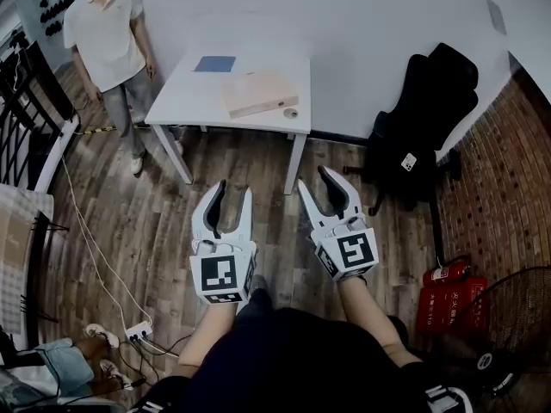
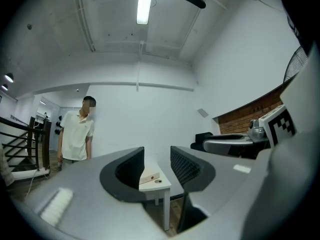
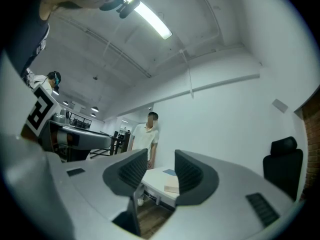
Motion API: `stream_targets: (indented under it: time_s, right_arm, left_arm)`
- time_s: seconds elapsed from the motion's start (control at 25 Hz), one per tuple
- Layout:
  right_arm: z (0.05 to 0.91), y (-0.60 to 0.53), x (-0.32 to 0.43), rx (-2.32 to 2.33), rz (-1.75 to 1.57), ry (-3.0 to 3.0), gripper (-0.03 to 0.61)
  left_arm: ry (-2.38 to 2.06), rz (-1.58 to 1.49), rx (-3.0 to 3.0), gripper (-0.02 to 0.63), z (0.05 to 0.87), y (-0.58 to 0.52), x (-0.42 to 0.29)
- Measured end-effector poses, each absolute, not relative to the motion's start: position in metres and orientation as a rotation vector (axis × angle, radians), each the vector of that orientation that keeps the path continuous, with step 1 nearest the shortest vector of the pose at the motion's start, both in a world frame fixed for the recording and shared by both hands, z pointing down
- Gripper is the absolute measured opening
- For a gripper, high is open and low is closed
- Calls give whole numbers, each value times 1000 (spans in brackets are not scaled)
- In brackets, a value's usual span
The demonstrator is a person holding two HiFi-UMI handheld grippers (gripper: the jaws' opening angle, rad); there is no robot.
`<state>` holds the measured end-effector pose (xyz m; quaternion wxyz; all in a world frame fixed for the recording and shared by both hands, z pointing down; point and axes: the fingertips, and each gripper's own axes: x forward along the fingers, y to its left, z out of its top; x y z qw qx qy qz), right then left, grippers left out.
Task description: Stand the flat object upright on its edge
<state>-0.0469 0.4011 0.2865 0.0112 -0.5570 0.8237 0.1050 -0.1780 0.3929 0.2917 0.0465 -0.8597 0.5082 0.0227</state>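
We are holding both grippers level in front of us over the wooden floor [image 1: 155, 222], each with its marker cube [image 1: 222, 275] nearest our arms. The left gripper [image 1: 231, 192] is standing with its jaws spread, and its own view is showing nothing between the ribbed pads, only the far table through the gap. The right gripper [image 1: 315, 181], just beside it, is also spread and empty, tipped slightly upward, and is framing the same table between its pads. Neither one is touching anything.

Low at our left, a power strip [image 1: 136, 330] is lying on the boards with its cable trailing away. At our right, red fire extinguishers [image 1: 452, 299] are standing by the brick wall [image 1: 508, 170].

Further ahead, well apart from both grippers, a white table [image 1: 185, 97] is standing against the white wall. The flat tan box [image 1: 258, 93] is lying on its broad face on the tabletop, toward the right front part, not upright. A small ring [image 1: 290, 113] is sitting just beside the box's near right corner, close to the table's front edge. Behind the box, nearer the wall, a blue sheet [image 1: 214, 64] is lying flat.

To the right of the table a black office chair [image 1: 422, 119] is standing near the wall. At the table's left end a person [image 1: 108, 33] in a white polo shirt is standing beside the wall.
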Motion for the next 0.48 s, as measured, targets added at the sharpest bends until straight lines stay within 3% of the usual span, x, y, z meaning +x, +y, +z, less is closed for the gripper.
stream_targets:
  time_s: [0.48]
  right_arm:
    - [305, 284, -58, -1799, 252, 2569, 170]
  left_arm:
    - [1489, 65, -2704, 188, 304, 271, -185]
